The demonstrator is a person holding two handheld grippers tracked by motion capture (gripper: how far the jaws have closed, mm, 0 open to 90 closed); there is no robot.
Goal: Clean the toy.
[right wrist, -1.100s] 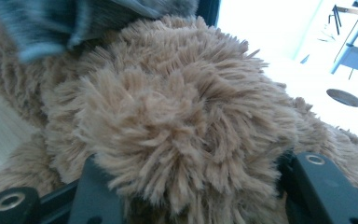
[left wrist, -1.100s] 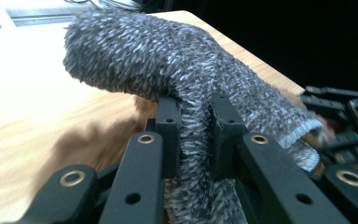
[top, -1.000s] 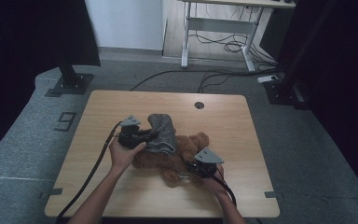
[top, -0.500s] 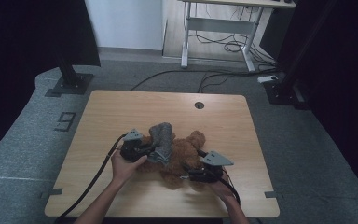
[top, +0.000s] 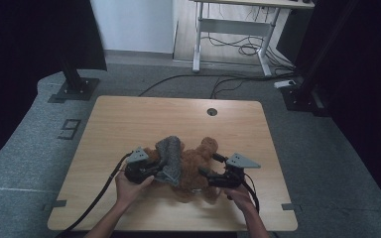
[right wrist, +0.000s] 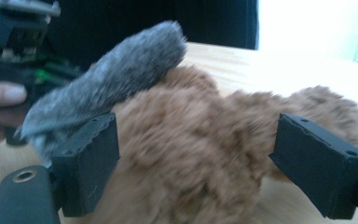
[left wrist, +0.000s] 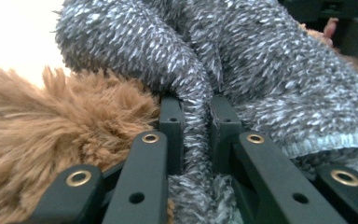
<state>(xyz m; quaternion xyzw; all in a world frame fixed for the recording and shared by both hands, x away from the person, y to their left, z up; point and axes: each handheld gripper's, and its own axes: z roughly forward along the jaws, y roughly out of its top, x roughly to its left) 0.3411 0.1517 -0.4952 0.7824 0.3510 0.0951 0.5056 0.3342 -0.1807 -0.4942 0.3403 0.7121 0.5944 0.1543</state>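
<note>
- A brown teddy bear lies on a wooden table, toward the table's 6 o'clock edge and a little to the right of centre, in the high view.
- A grey knitted cloth drapes over the bear's left part, running from about 12 o'clock down to 6 o'clock across it.
- The left gripper, held in a hand that comes up from 6 o'clock, sits at the bear's 9 o'clock side, touching the cloth; a black cable trails from it toward the table's 7 o'clock corner.
- In the left gripper view, the two black jaws stand narrow, pinching a fold of the grey cloth between them, with brown fur at 9 o'clock.
- The right gripper, held in the other hand, sits at the bear's 3 o'clock side, a grey three-cornered plate on top of it.
- In the right gripper view, the jaws stand wide apart, one on each side of the bear's body, which bulges between them; whether the pads touch the fur cannot be told through the blur.
- The same view shows the cloth lying across the bear toward 10 o'clock, with fingers and the left gripper's body at 9 o'clock.
- A round hole marks the table near its 12 o'clock edge.
</note>
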